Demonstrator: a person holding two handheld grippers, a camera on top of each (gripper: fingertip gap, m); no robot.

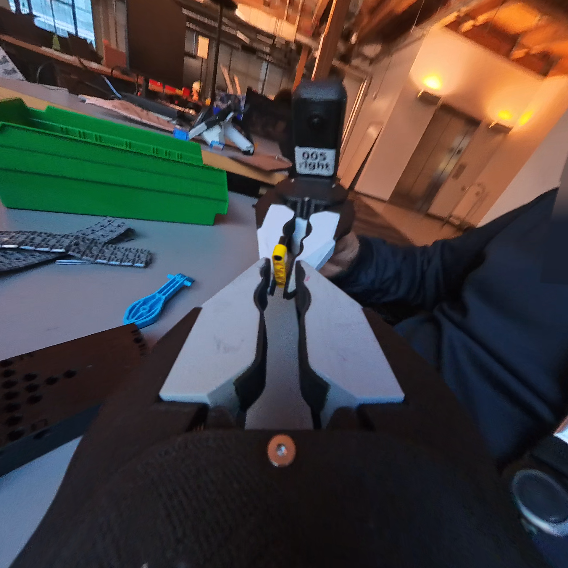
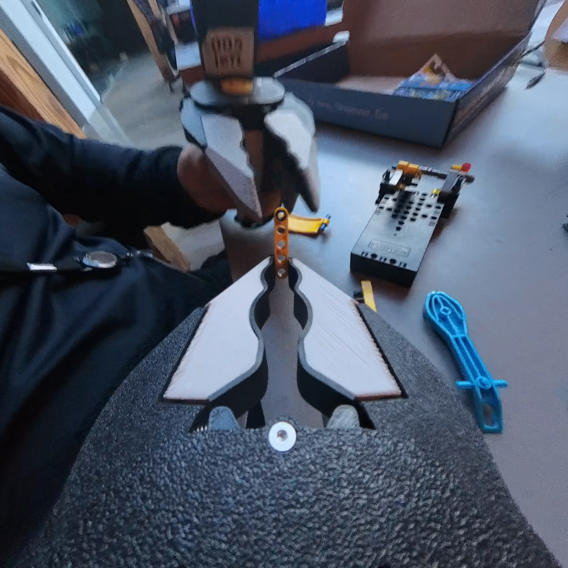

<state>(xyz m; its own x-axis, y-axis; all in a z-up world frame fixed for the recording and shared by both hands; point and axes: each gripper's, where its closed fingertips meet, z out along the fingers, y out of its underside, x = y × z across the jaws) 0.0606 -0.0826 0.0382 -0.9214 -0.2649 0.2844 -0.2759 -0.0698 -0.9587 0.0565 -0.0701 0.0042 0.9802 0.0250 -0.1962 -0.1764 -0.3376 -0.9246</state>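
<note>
One yellow strip (image 2: 281, 242) with a row of holes, light and stiff, sits pinched by its lower end in my right gripper (image 2: 281, 264). My left gripper (image 1: 279, 276) stands slightly open around its far end, above the table (image 2: 461, 307).

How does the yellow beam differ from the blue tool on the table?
The yellow beam is pinched in the right claw, off the table; the blue tool lies flat, untouched. The beam is a straight strip with round holes; the tool has an oval head and ribbed handle. Both are slim plastic pieces.
</note>
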